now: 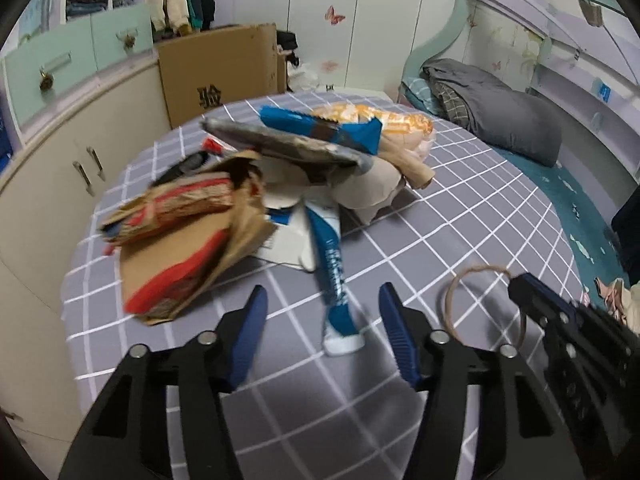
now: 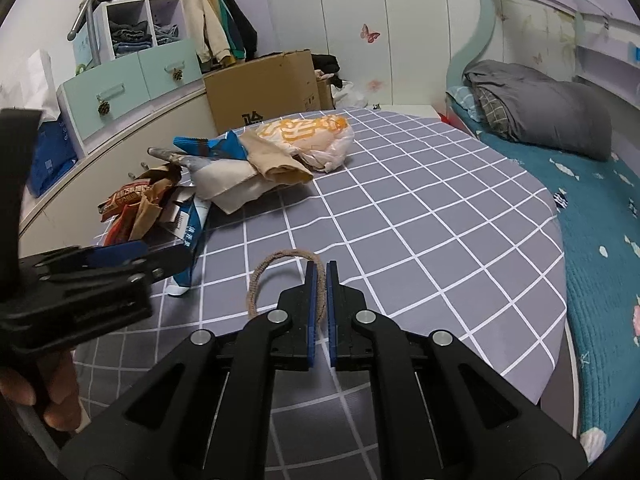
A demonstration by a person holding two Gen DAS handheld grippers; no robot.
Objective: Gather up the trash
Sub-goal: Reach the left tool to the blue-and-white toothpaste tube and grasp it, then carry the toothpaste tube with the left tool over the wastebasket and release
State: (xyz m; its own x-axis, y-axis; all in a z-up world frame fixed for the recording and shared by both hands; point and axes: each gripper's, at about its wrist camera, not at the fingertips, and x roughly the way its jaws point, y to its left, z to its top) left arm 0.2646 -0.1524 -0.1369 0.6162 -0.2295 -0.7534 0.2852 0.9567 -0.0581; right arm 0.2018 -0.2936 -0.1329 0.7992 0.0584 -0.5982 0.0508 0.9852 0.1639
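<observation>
A heap of trash lies on a table with a grey checked cloth (image 1: 460,240): a brown and red paper bag (image 1: 184,240), a blue and white wrapper (image 1: 336,276), a silvery packet (image 1: 288,144), a white and orange plastic bag (image 1: 384,120). My left gripper (image 1: 322,296) is open, its jaws either side of the blue wrapper's near end. My right gripper (image 2: 321,268) is shut on a loop of brown twine (image 2: 276,272); the twine also shows in the left wrist view (image 1: 476,276). The left gripper shows at the left of the right wrist view (image 2: 120,256).
A cardboard box (image 2: 264,88) stands beyond the table. Cupboards with green drawers (image 1: 60,64) run along the left. A bed (image 2: 600,220) with a grey duvet (image 2: 540,104) lies to the right.
</observation>
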